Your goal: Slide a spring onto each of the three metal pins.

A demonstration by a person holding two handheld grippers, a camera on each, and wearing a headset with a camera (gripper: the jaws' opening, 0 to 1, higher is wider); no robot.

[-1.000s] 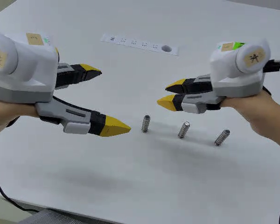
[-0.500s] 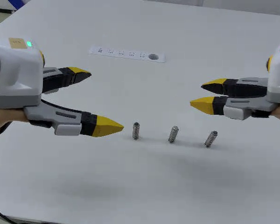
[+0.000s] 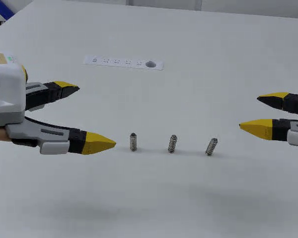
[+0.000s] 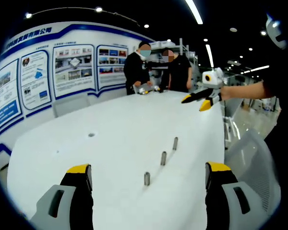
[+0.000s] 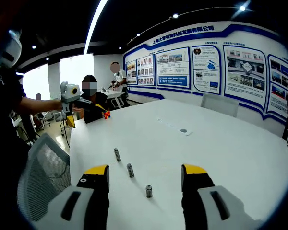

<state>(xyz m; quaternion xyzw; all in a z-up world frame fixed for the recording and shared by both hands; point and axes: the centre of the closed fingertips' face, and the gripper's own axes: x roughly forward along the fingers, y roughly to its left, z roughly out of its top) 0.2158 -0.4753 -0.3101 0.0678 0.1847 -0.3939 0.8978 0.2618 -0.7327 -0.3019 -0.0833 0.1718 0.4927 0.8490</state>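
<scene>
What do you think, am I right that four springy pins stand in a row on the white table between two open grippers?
Not four. The head view shows three springy pins in a row on the white table, between the open left gripper and the open right gripper.

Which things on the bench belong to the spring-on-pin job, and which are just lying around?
Job: left pin, middle pin, right pin, each wearing a spring; left gripper and right gripper, both open and empty.
Lying about: power strip on the table, beyond the pins.
</scene>
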